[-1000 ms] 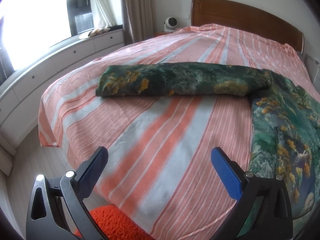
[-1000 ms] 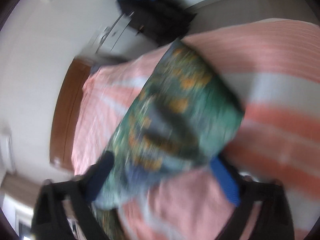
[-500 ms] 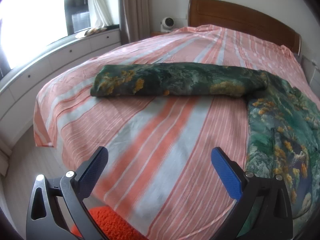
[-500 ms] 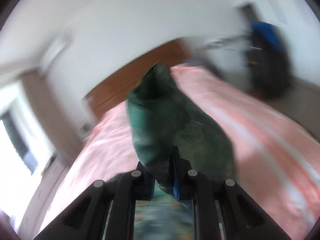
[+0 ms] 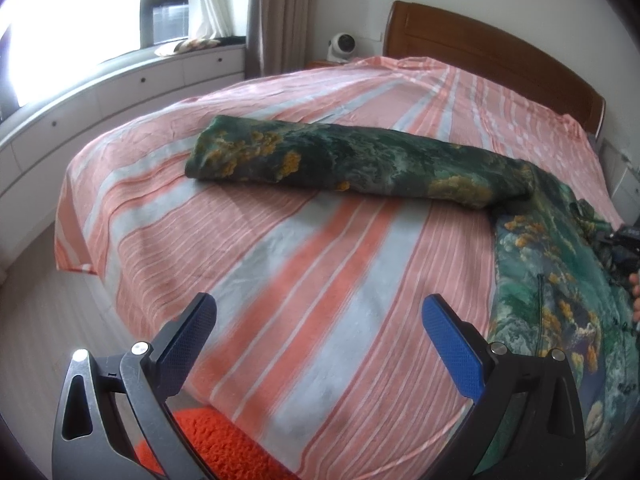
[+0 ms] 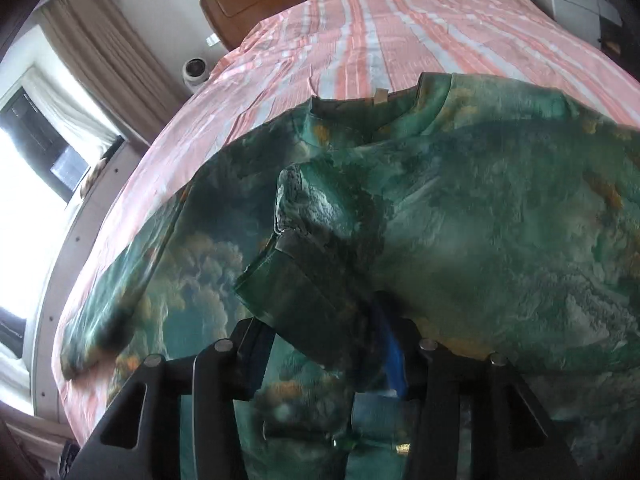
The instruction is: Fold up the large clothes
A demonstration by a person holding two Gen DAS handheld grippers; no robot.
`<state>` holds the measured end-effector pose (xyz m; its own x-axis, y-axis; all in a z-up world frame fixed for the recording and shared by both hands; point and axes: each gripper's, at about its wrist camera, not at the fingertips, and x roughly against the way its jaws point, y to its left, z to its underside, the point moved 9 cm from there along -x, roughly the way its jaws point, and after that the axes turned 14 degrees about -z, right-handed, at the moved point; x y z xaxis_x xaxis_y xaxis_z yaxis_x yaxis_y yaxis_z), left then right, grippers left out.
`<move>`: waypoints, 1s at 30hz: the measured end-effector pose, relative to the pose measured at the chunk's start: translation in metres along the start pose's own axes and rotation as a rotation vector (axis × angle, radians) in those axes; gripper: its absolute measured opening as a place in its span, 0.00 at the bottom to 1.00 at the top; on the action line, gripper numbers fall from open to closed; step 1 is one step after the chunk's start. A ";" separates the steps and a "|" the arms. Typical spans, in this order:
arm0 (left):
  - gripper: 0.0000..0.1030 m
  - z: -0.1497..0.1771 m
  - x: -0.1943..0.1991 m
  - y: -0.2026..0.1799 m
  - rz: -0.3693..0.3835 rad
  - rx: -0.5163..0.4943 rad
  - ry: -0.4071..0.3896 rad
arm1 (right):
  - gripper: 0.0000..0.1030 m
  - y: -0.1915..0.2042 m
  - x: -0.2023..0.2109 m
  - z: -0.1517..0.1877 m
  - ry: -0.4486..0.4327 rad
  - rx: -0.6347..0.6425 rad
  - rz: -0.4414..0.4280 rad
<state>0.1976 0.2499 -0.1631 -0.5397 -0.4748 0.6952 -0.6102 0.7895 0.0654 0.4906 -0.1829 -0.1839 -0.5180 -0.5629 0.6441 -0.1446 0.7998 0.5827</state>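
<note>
A large green sweatshirt with an orange and white landscape print lies on the bed. One sleeve stretches out to the left across the bedspread. My left gripper is open and empty, hovering above the near edge of the bed, left of the sweatshirt's body. My right gripper is shut on the other sleeve's cuff and holds it over the sweatshirt's body, below the neckline.
The bed has a pink, orange and grey striped bedspread and a wooden headboard. A window bench with drawers runs along the left. A small white fan stands by the headboard. An orange rug lies below the left gripper.
My right gripper closed on the sleeve cuff and swung it over the sweatshirt's body. My left gripper stayed open and shifted only slightly at the bed's near edge.
</note>
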 end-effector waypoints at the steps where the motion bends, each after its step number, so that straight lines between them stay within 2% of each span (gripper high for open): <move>1: 0.99 0.000 0.000 0.001 0.002 0.006 0.001 | 0.55 0.004 0.009 -0.002 -0.006 0.013 -0.031; 2: 0.99 0.000 0.000 0.001 0.005 0.013 0.003 | 0.63 0.009 0.022 -0.005 -0.015 0.015 -0.083; 4: 0.99 0.000 0.000 0.003 0.011 0.023 0.004 | 0.73 0.023 0.053 -0.010 -0.074 0.039 -0.153; 5: 0.99 -0.001 -0.001 0.004 0.014 0.030 0.005 | 0.81 0.026 0.064 -0.013 -0.104 0.062 -0.155; 6: 0.99 -0.001 -0.001 0.004 0.015 0.034 0.006 | 0.85 0.030 0.077 -0.016 -0.136 0.090 -0.143; 8: 0.99 0.000 -0.002 0.005 0.016 0.038 0.011 | 0.87 0.022 0.102 -0.025 -0.182 0.153 -0.060; 11: 0.99 0.001 -0.004 0.004 0.012 0.036 0.018 | 0.87 -0.008 0.099 -0.020 -0.133 0.169 0.084; 15: 0.99 0.002 -0.004 0.007 -0.002 0.042 0.022 | 0.88 -0.060 0.045 0.022 0.041 0.036 0.148; 16: 1.00 0.002 -0.004 0.008 -0.006 0.045 0.024 | 0.88 -0.063 0.040 0.029 0.032 0.049 0.185; 18: 0.99 0.002 -0.004 0.010 -0.011 0.052 0.023 | 0.87 -0.049 0.051 0.029 -0.041 0.105 0.223; 21: 0.99 0.002 -0.004 0.010 -0.017 0.053 0.025 | 0.87 -0.012 0.081 0.036 -0.119 0.132 0.176; 24: 0.99 0.003 -0.004 0.009 -0.019 0.053 0.023 | 0.87 0.032 0.106 0.055 -0.150 0.222 0.159; 26: 0.99 0.003 -0.003 0.009 -0.020 0.053 0.019 | 0.93 0.057 0.120 0.086 -0.134 0.298 0.156; 30: 1.00 0.004 -0.002 0.006 -0.033 0.037 0.009 | 0.93 0.085 0.137 0.159 -0.094 0.414 0.143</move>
<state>0.1927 0.2537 -0.1666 -0.5138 -0.4965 0.6996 -0.6489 0.7583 0.0616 0.2730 -0.1588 -0.1247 -0.6290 -0.4349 0.6444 -0.3818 0.8949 0.2313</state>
